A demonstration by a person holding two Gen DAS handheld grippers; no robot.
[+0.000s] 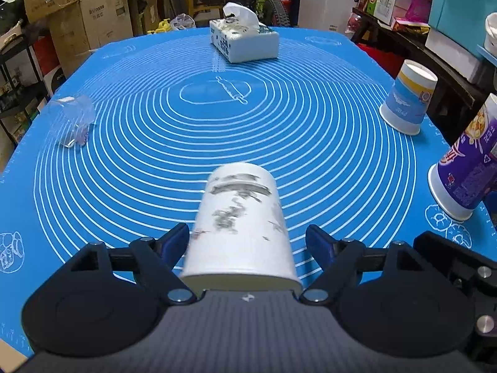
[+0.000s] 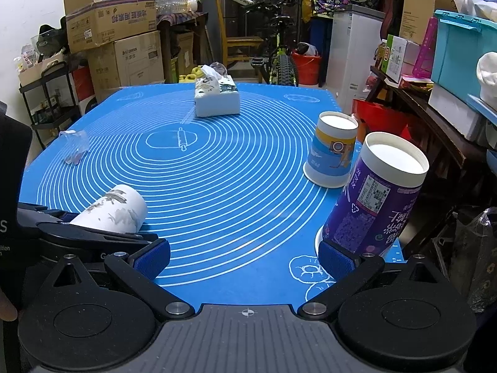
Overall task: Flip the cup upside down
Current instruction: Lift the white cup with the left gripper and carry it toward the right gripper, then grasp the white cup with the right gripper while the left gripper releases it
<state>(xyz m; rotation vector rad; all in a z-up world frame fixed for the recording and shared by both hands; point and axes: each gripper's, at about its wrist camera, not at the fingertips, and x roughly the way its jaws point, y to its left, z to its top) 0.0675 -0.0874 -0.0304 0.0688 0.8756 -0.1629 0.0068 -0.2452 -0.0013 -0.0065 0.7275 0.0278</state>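
Lying on its side at the lower centre of the left wrist view, the white cup sits between the fingers of the left hand-held gripper, its wide rim toward the camera and its closed base pointing away toward the middle of the blue mat. Its long axis runs roughly along the fingers, tilted a little to the upper left of the frame. The jaws stand wide: the blue pad on the frame's left looks to be touching or nearly touching the cup's wall, while the pad on the right is clearly apart from it, so the cup is not gripped. It is slightly blurred, so I cannot tell whether it rests fully on the mat.

In the right wrist view the same cup appears at lower left, beside the left tool. The right hand-held gripper is also wide and holds nothing; the purple cup stands upside down just beyond its right-hand finger. The left hand is plainly the nearer one to the white cup.

Around it, the blue and yellow cup also stands upside down at the right edge of the table, a tissue box lies at the far side, and a clear plastic cup is at the left. None of them stands near the white cup, so the way seems clear for closing and turning it.
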